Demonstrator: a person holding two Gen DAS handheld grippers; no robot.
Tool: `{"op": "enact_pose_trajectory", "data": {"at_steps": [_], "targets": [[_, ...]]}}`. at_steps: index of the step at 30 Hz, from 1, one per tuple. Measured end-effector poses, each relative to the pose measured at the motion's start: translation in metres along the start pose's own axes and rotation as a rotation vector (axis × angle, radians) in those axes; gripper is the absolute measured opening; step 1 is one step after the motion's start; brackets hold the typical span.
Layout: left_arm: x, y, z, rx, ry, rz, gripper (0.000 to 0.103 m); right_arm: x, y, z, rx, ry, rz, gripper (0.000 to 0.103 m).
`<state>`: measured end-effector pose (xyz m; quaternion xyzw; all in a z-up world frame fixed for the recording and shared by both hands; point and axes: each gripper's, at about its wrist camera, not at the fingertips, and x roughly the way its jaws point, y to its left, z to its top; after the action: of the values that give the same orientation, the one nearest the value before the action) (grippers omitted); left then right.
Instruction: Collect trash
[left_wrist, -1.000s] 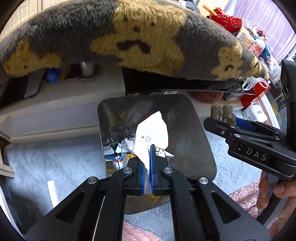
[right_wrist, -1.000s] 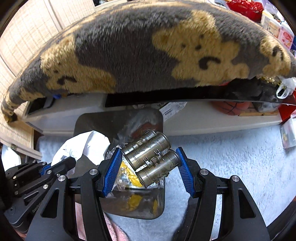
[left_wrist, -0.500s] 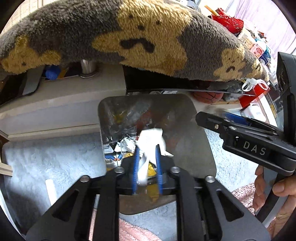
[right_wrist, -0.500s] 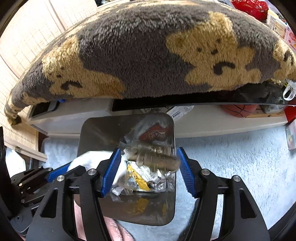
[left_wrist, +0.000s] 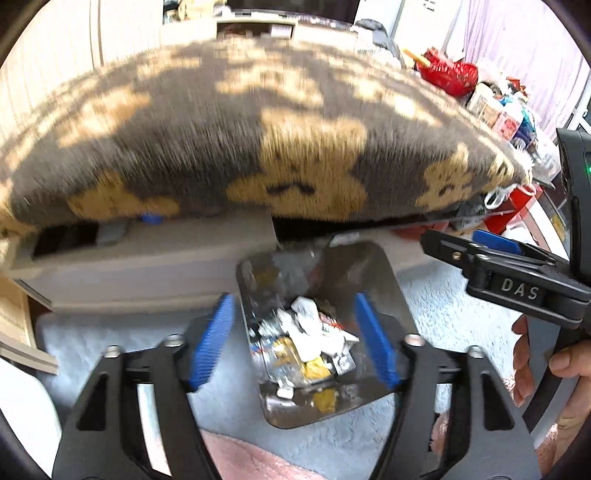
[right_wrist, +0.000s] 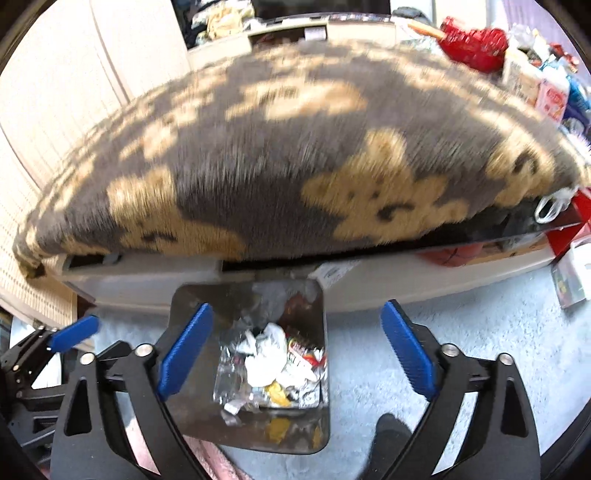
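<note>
The left gripper (left_wrist: 295, 336) is seen with its blue-padded jaws spread wide and nothing between them, positioned above a metal trash bin (left_wrist: 384, 273) that stands on a pale blue fluffy rug (left_wrist: 443, 314). The right gripper (right_wrist: 295, 350) is likewise held with its jaws wide apart and empty, above the same bin (right_wrist: 184, 299), which lies between its fingers in the right wrist view. The trash (left_wrist: 306, 343) is found inside the bin: crumpled white paper, foil wrappers and yellow scraps are heaped on its floor, and reflections of them are shown on the shiny inner walls. In the right wrist view the same heap (right_wrist: 273, 362) is seen, with a white crumpled sheet on top. The right gripper (left_wrist: 506, 273), marked "DAS", is visible at the right edge of the left wrist view, gripped by a person's hand (left_wrist: 565, 362). Behind the bin, a low grey bed frame (left_wrist: 147, 254) is covered by a grey blanket with tan bear figures (left_wrist: 295, 158). A red basket (right_wrist: 472, 40) and assorted packages are set on a surface at the far right. Both views are blurred by motion.
</note>
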<state>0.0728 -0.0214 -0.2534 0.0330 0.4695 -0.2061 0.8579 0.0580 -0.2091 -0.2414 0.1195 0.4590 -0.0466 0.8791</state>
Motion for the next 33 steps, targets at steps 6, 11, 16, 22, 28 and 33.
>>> {"op": "enact_pose_trajectory", "data": {"at_steps": [6,11,16,22,28,33], "targets": [[-0.050,-0.002,0.030,0.028,-0.129,0.040,0.095,-0.054,-0.008,0.031,0.010,-0.130,-0.015,0.099],[-0.093,-0.010,0.052,0.041,-0.221,0.068,0.095,-0.104,-0.003,0.049,0.001,-0.246,-0.019,0.100],[-0.143,-0.012,0.072,0.032,-0.336,0.095,0.095,-0.153,0.003,0.067,-0.019,-0.359,-0.030,0.100],[-0.185,-0.014,0.091,0.017,-0.448,0.113,0.095,-0.197,0.013,0.082,-0.034,-0.467,-0.028,0.100],[-0.211,-0.016,0.095,0.002,-0.507,0.104,0.095,-0.219,0.022,0.086,-0.050,-0.521,0.005,0.100],[-0.225,-0.019,0.091,0.004,-0.524,0.116,0.095,-0.225,0.023,0.079,-0.045,-0.534,0.009,0.100]]}}
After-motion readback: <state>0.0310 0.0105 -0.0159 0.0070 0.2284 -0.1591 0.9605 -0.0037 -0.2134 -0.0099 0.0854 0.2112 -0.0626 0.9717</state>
